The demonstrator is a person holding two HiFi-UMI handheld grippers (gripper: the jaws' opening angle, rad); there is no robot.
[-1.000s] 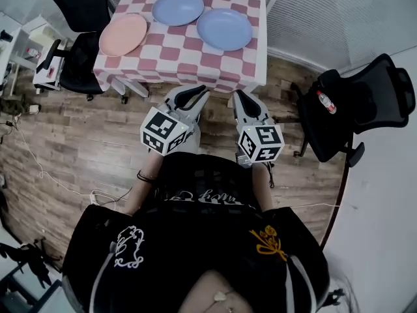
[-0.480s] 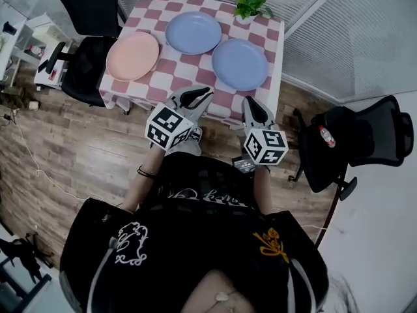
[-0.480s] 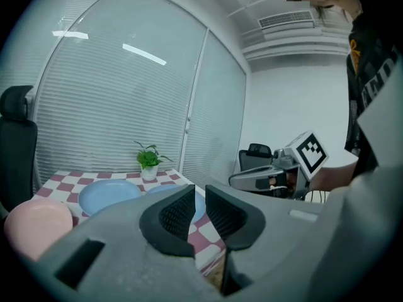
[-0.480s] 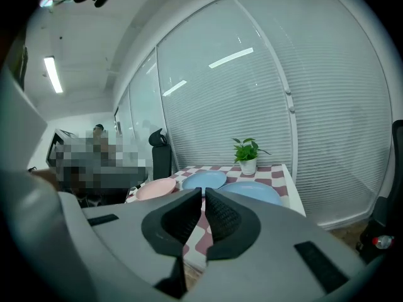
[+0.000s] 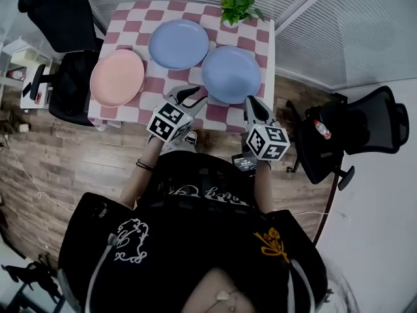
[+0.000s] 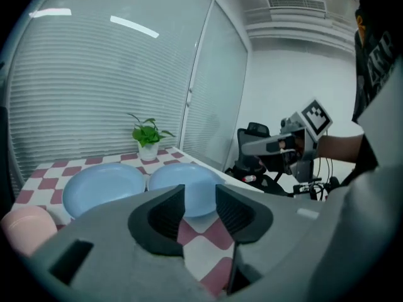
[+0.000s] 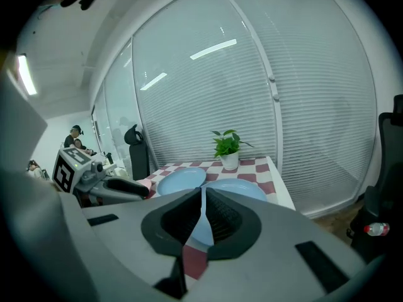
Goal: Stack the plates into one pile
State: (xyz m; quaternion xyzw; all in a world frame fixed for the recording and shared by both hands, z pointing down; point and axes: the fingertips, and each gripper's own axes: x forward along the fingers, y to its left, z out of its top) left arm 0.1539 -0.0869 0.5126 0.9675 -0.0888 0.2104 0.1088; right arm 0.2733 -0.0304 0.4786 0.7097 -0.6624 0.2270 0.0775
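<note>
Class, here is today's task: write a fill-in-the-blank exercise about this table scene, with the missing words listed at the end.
The checkered table holds one pink plate and ___ blue plates.
The potted plant stands at the table's ___ edge, away from the person.
The right hand-held gripper has its jaws ___, with nothing between them.
Missing words: two; far; shut

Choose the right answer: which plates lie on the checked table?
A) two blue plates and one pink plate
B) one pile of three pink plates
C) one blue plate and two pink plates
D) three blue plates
A: the head view shows the back blue plate, the right blue plate and the pink plate lying apart on the checked table, none stacked.
</note>
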